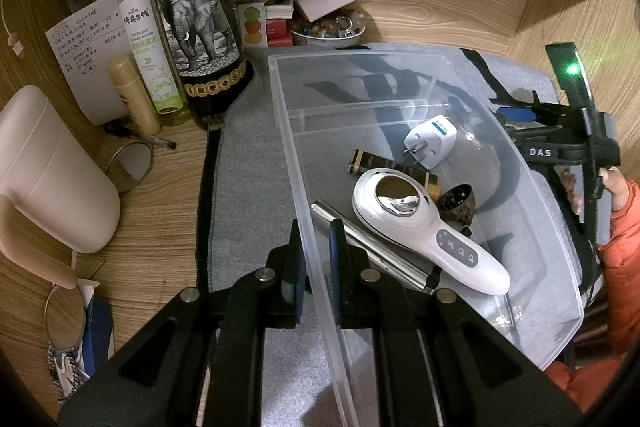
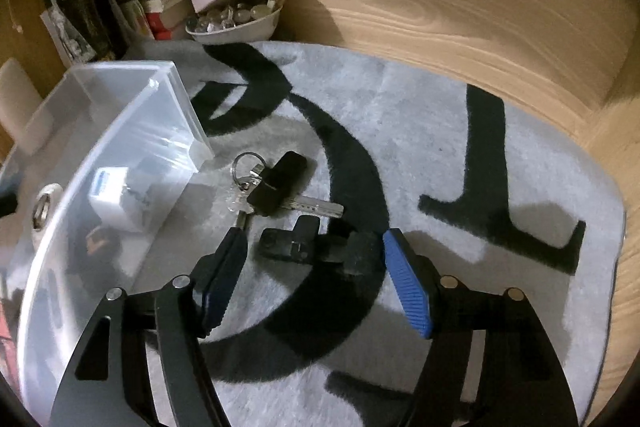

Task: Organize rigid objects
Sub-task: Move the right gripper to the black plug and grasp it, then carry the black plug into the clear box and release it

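My left gripper (image 1: 316, 239) is shut on the near wall of a clear plastic bin (image 1: 304, 187), one finger inside and one outside. In the bin lie a white handheld device (image 1: 424, 227), a white plug adapter (image 1: 430, 139), a metal tube (image 1: 368, 247), a brown battery-like bar (image 1: 372, 163) and a small dark cup (image 1: 458, 203). My right gripper (image 2: 312, 251) is open above a black clamp-like part (image 2: 316, 247) on the grey mat (image 2: 440, 147). A bunch of keys with a black fob (image 2: 276, 187) lies just beyond. The bin also shows at the left of the right wrist view (image 2: 120, 131).
A dark elephant-label bottle (image 1: 200, 19), a green spray bottle (image 1: 148, 39), a beige tube (image 1: 134, 95), papers and a bowl of stones (image 1: 328, 27) stand at the back left. A pink jug (image 1: 48, 171) and round mirrors sit left. Wooden walls enclose the desk.
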The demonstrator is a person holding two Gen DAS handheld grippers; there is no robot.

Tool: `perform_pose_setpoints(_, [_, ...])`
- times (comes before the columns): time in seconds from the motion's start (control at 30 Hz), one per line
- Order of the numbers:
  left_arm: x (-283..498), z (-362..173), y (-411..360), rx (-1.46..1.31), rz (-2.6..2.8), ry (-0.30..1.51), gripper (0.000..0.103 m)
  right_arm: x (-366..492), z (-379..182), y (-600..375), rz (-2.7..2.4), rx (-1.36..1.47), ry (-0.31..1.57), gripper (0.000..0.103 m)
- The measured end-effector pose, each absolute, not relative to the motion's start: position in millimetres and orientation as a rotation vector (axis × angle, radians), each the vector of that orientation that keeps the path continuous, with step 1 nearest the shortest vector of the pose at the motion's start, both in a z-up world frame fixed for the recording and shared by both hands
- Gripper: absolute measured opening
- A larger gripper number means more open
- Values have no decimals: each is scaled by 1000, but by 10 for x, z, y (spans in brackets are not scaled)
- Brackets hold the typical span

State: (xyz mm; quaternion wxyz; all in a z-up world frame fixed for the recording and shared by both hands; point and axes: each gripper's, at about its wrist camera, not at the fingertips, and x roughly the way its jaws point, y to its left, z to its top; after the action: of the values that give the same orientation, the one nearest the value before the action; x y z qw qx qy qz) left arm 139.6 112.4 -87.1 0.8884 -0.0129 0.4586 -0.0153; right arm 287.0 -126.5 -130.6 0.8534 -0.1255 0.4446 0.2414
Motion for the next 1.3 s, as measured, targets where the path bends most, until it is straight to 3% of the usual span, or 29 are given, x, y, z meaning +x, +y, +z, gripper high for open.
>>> perform_pose_setpoints(0.1, [1397,-871,1115,-25,-31,952,9,2883,-1342,-1279,511,-253,939,58])
perform_pose_setpoints(0.97, [1395,-877,1112,-21,-29,953,9,2129,-291,-1063,643,-267,627,58])
perform_pose_setpoints(1.3, [1397,-876,1113,-20,-29,952,9,1879,-299,-671,771,-327,608,58])
